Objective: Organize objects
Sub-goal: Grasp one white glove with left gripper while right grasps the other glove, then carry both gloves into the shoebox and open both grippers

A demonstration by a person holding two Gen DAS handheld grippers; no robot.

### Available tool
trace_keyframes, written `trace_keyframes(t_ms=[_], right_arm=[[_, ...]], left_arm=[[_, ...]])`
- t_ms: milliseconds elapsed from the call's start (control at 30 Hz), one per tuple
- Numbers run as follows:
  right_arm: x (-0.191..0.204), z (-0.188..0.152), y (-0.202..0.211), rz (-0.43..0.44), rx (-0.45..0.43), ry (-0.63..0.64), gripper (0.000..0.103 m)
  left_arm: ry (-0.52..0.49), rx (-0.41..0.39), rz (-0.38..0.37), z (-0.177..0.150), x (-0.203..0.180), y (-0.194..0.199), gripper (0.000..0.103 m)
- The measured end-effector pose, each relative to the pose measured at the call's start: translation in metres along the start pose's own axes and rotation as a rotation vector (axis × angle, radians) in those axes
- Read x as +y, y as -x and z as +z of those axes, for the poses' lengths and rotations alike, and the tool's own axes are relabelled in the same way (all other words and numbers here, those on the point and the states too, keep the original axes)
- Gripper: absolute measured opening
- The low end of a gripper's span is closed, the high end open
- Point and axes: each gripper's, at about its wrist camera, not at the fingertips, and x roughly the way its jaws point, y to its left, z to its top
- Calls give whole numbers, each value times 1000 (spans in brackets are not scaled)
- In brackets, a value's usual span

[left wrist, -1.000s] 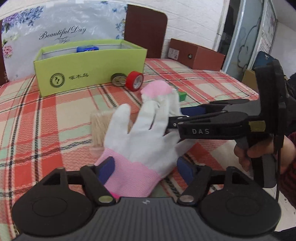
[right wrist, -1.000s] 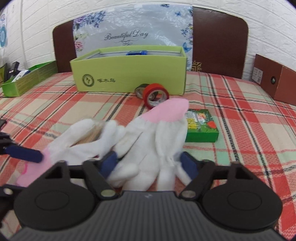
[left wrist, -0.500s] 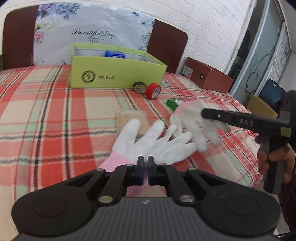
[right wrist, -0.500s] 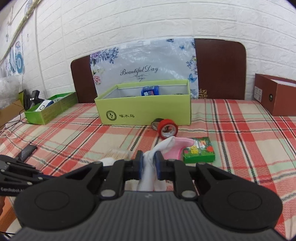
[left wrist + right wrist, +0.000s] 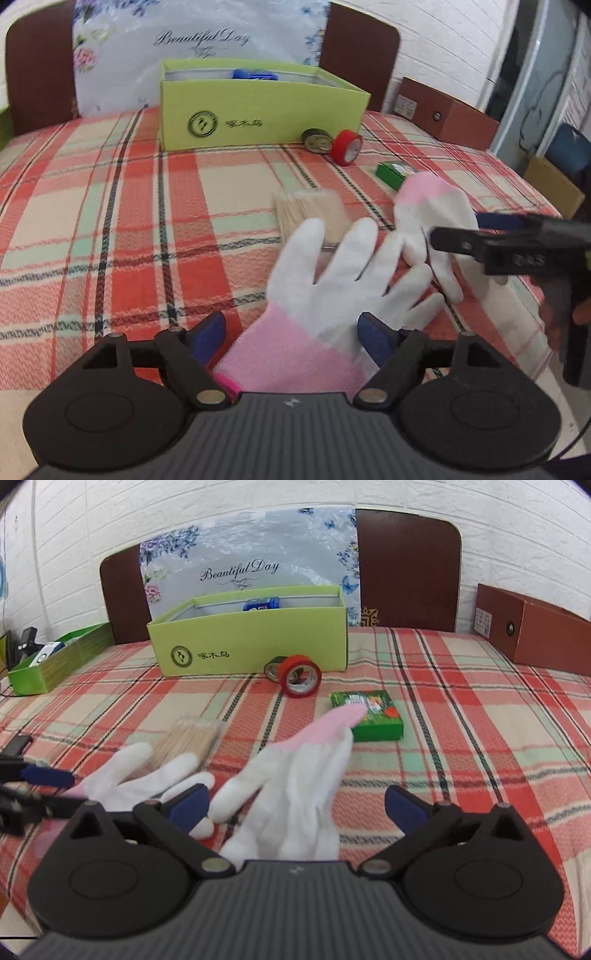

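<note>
Two gloves flat on plaid cloth, both grippers opening over them.

L wrist view: left gripper (image 5: 291,330) jaws spreading, pads astride but off the near glove (image 5: 332,295); pink cuff twd camera, fingers fanned away twd the stick bundle (image 5: 310,210). Far glove (image 5: 432,218) up right, cuff twd green box (image 5: 258,110).
R wrist view: right gripper (image 5: 295,806) jaws spreading wide, nothing pinched; far glove (image 5: 295,775) betw them, long axis running away, cuff twd small green pack (image 5: 373,720), fingers twd camera.
</note>
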Motion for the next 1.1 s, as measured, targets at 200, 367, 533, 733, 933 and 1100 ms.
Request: trace_keyframes(t_ms=[200, 367, 533, 733, 933, 1100], right_arm=[[24, 3, -23, -68, 2, 79, 102], [42, -6, -28, -91, -1, 201, 71], [43, -6, -23, -12, 15, 177, 20], [35, 8, 2, 67, -28, 134, 16], [24, 39, 27, 146, -105, 80, 16], [18, 64, 40, 145, -182, 77, 16]], left_arm=[[-118, -21, -91, -14, -33, 7, 80], [-81, -17, -113, -11, -39, -1, 45], [44, 0, -129, -10, -33, -6, 7], [99, -71, -148, 1, -29, 17, 0], [88, -186, -135, 30, -29, 45, 0], [7, -175, -114, 40, -28, 48, 12]])
